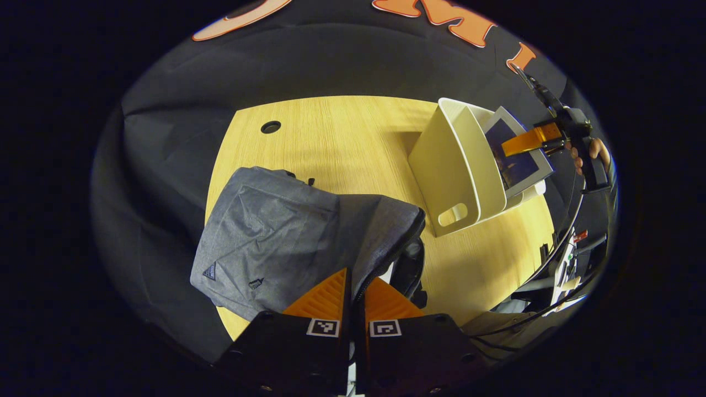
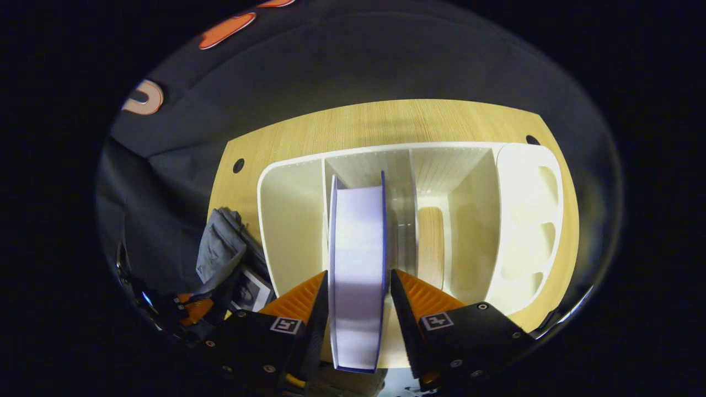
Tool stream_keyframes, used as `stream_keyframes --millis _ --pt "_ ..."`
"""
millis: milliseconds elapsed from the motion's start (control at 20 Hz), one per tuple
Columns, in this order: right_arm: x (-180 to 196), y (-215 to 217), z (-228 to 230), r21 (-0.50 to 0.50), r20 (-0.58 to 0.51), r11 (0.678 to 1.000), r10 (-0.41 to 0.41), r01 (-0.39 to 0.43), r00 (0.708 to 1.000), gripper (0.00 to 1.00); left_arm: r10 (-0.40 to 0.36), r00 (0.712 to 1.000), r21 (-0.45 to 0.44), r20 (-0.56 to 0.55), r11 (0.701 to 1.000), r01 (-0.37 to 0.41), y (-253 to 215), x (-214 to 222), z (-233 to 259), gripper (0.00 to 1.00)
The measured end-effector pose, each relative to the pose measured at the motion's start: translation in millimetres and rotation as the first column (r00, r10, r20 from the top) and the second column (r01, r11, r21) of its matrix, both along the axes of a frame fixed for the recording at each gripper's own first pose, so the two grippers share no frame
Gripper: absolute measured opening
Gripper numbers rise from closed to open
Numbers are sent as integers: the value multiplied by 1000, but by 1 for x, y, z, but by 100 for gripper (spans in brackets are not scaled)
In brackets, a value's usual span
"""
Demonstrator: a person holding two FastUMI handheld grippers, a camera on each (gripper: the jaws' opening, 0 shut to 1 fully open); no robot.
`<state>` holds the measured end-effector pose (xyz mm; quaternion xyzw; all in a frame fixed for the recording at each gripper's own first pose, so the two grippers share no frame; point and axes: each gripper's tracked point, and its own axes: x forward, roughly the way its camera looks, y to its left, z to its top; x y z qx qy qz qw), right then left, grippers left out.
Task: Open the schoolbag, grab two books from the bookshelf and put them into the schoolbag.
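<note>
Grey fabric schoolbag [image 1: 276,231] lies on the pale wooden table [image 1: 342,143], its opening edge pinched between the left gripper [image 1: 353,292] jaws. Right gripper [image 2: 357,292] brackets a blue-edged book [image 2: 357,248] standing in the white plastic bookshelf [image 2: 292,220]; contact unclear.

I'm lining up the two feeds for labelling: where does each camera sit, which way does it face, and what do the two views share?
Left gripper view: rides the left gripper, looking down at the grey schoolbag whose opening edge its fingers pinch; the right gripper and a hand show beyond.
Right gripper view: rides the right gripper, facing the white bookshelf, its fingers flanking a book; the left gripper shows at lower left.
Shared: wooden table, bookshelf, book, schoolbag.
</note>
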<state>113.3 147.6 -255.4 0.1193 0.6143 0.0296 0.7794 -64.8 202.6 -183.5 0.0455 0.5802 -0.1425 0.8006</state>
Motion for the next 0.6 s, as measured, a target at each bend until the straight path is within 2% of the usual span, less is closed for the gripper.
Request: stream_keyframes --millis 100,150,200,250,300,350,600 --pt "4 -17 2 -49 16 999 -23 23 1000 53 -1 1000 -4 6 1000 1 1 -1 0 6" --pt "4 -18 5 -49 13 998 -47 47 999 44 -1 1000 -8 7 1000 1 0 -1 -1 6" --pt "4 -18 11 -22 13 997 -76 76 997 40 -6 1000 -14 9 1000 6 0 -1 -1 6" --pt "6 -20 18 2 23 995 -104 104 994 39 -9 1000 -19 11 1000 9 0 -1 0 6" --pt "6 -23 27 17 37 992 -124 124 992 29 -14 1000 -23 14 1000 14 1 -2 1 6" --pt "3 -27 36 22 52 990 -141 140 989 39 -18 1000 -28 17 999 18 1 -3 1 6" --pt "-18 -37 75 53 110 976 -215 210 970 39 -50 998 -54 23 997 51 0 -4 2 6"
